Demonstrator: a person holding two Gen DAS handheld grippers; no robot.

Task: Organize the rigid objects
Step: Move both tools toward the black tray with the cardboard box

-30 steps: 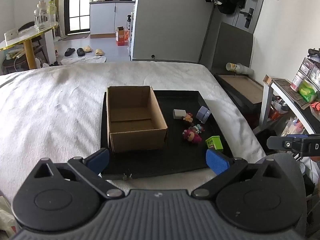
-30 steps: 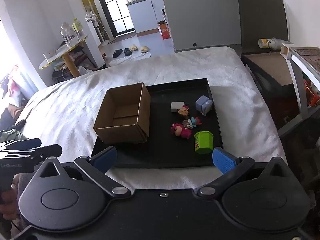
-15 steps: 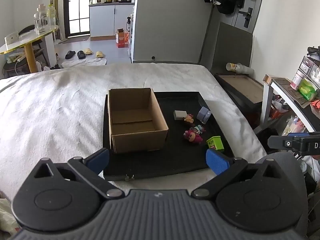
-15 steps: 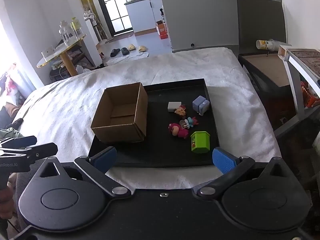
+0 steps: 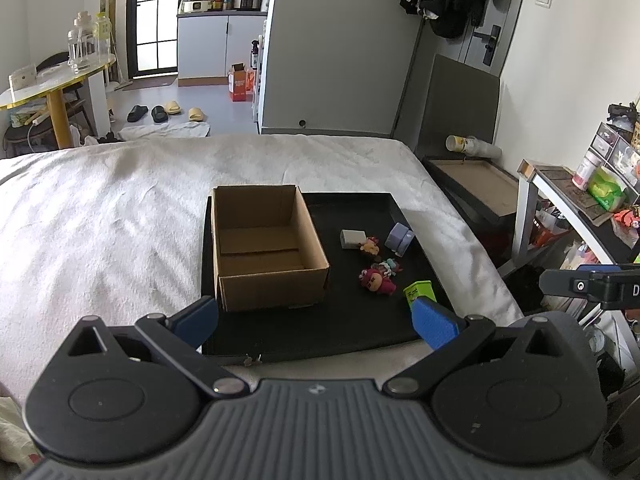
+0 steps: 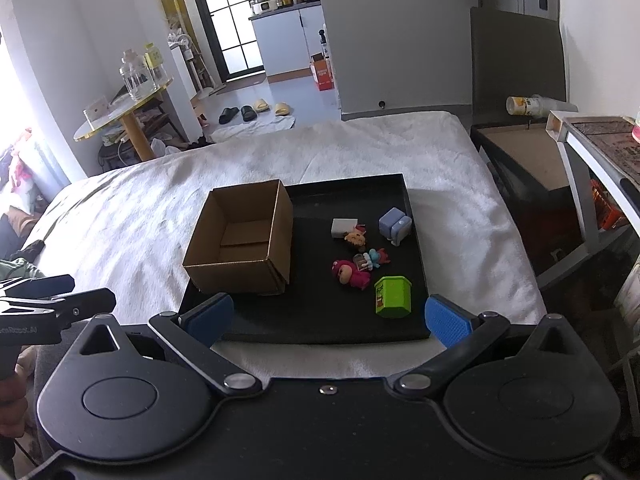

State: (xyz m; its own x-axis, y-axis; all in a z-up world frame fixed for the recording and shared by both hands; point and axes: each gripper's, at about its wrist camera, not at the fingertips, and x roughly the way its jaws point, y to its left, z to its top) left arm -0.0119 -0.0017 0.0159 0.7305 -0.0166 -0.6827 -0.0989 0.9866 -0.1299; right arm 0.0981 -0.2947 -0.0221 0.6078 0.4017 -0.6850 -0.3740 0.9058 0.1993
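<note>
An open empty cardboard box [image 5: 264, 248] [image 6: 244, 240] stands on the left of a black tray [image 5: 320, 336] [image 6: 320, 328] on the bed. To its right lie a white block [image 6: 344, 227], a lilac toy [image 6: 395, 225], a small doll [image 6: 356, 238], a blue-and-red figure [image 6: 372, 259], a pink plush figure [image 6: 350, 275] and a green box [image 6: 393, 296]. My left gripper [image 5: 316, 322] is open, short of the tray's near edge. My right gripper [image 6: 326, 320] is open, over the near edge.
The tray lies on a white bedspread [image 5: 100, 216]. A dark side table [image 6: 528, 168] and a shelf [image 5: 580, 208] stand to the right of the bed. A round yellow table [image 5: 48, 88] and slippers [image 5: 164, 112] lie beyond.
Both grippers have drawn back and up a little, so the tray and toys look smaller and farther. Both stay open. Nothing on the tray moved.
</note>
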